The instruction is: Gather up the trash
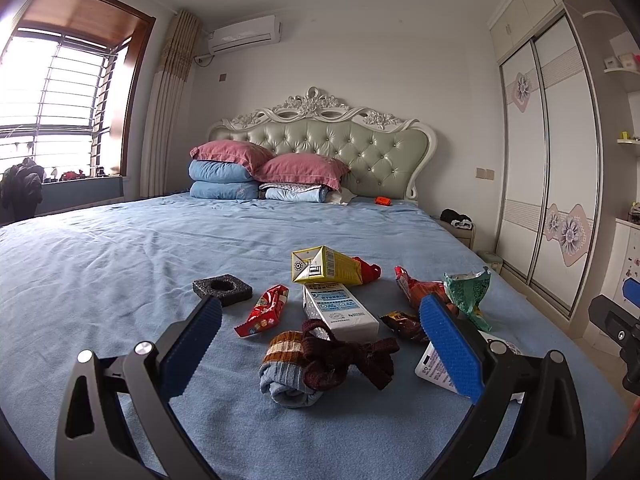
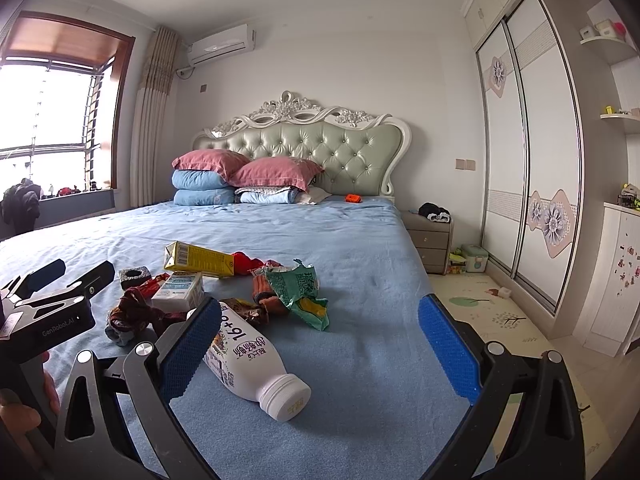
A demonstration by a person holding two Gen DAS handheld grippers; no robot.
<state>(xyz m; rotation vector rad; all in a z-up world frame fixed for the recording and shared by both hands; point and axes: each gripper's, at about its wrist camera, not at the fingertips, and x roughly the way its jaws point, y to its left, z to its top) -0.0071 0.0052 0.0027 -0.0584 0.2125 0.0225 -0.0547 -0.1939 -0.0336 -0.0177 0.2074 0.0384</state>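
Bed (image 1: 120, 248): a wide blue sheet fills both views, with pillows stacked at a padded headboard far behind. All the trash sits in one loose cluster on the near part.
Left claw (image 1: 320, 332): jaws spread wide and empty, hovering low over the sheet with the cluster straight ahead between its blue pads.
Right claw (image 2: 320, 340): also spread wide and holding nothing, near the bed's right edge.
Bottle (image 2: 250, 368): a white plastic bottle lying on its side, cap toward the right camera. Its long axis runs from the left pad of the right claw down toward the middle of the gap. It is the nearest item to the right claw. In the left view only a white corner shows, behind the right pad.
Yellow carton (image 1: 326, 266): on its side at the back of the cluster.
White carton (image 1: 340, 310): lying flat just in front of the yellow one, long axis pointing toward the left claw.
Socks (image 1: 320, 364): a crumpled bundle nearest the left claw; likely not trash.
Green wrapper (image 2: 298, 292): torn open, just beyond the bottle.
Red wrapper (image 1: 264, 310): flat, left of the white carton.
Foam block (image 1: 223, 289): dark, with a round hole, beside the left pad.
Likely next: the right claw looks best placed, and should close across the bottle's width.
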